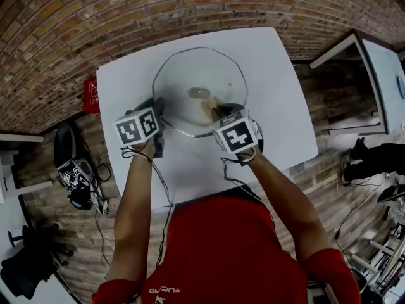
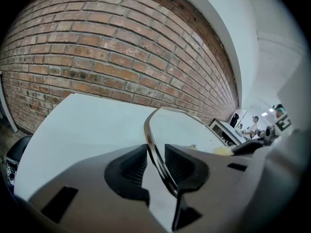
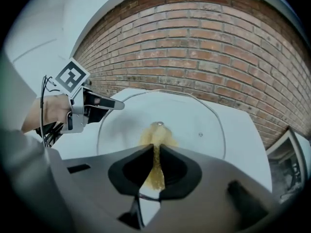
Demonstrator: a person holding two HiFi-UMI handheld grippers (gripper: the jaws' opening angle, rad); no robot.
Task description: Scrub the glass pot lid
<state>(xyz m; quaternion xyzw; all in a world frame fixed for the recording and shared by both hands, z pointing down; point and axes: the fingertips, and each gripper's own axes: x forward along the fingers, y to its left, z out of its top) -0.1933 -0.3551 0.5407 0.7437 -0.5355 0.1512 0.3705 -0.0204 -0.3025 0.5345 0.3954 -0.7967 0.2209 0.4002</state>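
A round glass pot lid point(image 1: 199, 90) with a metal rim lies on the white table point(image 1: 278, 106). My left gripper point(image 2: 155, 166) is shut on the lid's left rim point(image 2: 154, 144), which runs edge-on between the two black pads. My right gripper point(image 3: 155, 166) is shut on a yellow scrub sponge point(image 3: 156, 164), squeezed thin between the pads and resting on the glass just short of the lid's centre knob point(image 3: 158, 125). In the head view the right gripper point(image 1: 218, 114) is over the lid's near right part and the left gripper point(image 1: 157, 109) at its left edge.
A brick wall point(image 1: 95, 24) runs behind the table. A red object point(image 1: 90, 94) sits off the table's left edge. A black chair and a bundle of gear point(image 1: 76, 176) lie on the floor at left. Another table point(image 1: 373, 75) stands to the right.
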